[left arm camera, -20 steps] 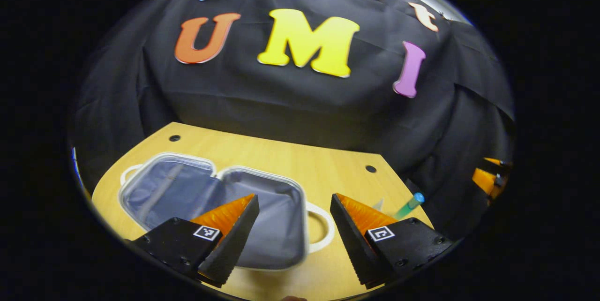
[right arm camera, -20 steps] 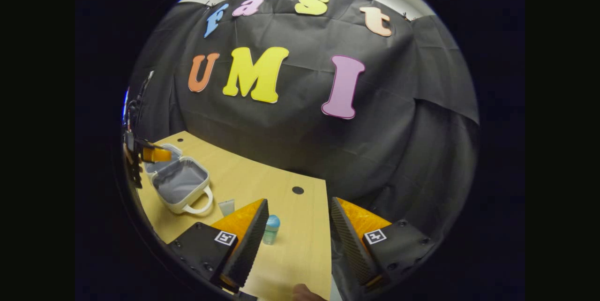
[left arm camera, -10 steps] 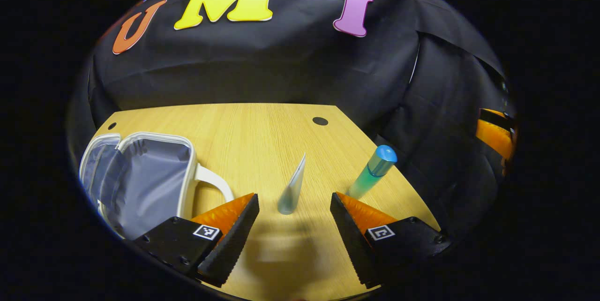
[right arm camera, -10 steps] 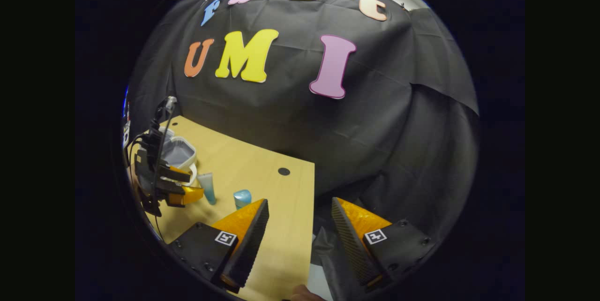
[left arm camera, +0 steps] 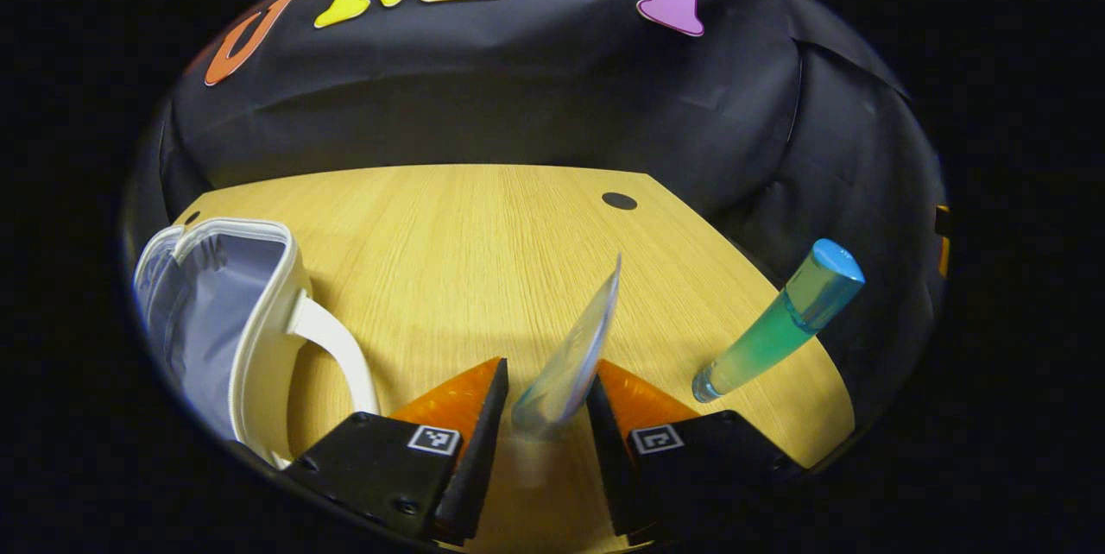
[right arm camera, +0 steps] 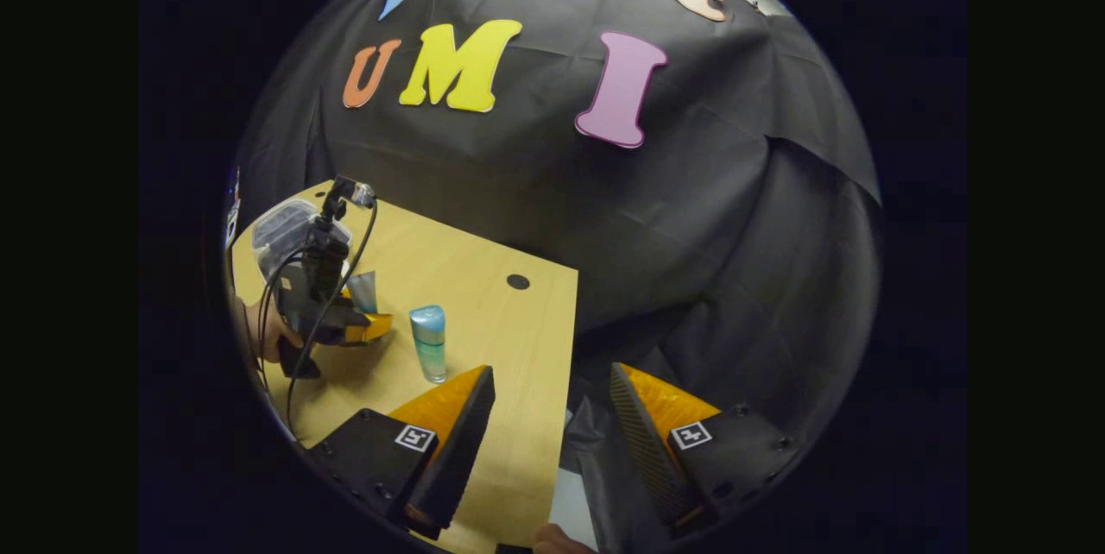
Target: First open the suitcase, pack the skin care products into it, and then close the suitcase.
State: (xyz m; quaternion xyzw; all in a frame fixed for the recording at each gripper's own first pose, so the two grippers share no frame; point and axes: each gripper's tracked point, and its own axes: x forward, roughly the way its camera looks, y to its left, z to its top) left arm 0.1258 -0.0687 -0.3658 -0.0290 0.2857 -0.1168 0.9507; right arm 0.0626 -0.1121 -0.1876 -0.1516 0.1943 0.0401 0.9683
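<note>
A small flat tube [left arm camera: 574, 347] stands on its cap on the wooden table [left arm camera: 449, 226]. My left gripper [left arm camera: 549, 368] has closed in from both sides, and its fingers press on the tube's lower part. To its right stands a green bottle with a blue cap [left arm camera: 781, 321], upright and untouched. The white suitcase [left arm camera: 216, 304] lies open at the left, its grey lining showing and its handle toward me. In the right gripper view the left gripper [right arm camera: 350, 325] holds the tube [right arm camera: 363, 291] beside the bottle [right arm camera: 428, 343], with the suitcase [right arm camera: 289, 226] behind. My right gripper [right arm camera: 552, 416] is open over the table's right edge.
The table [right arm camera: 483, 312] ends just right of the bottle, where black cloth drops away. A round hole [left arm camera: 619, 201] sits near its far right corner. A hand [right arm camera: 259, 334] holds the left gripper, with cables trailing from it.
My left gripper swung right from over the suitcase to the tube, moved in on it and narrowed its fingers around it. The right gripper stayed open and shifted only slightly.
</note>
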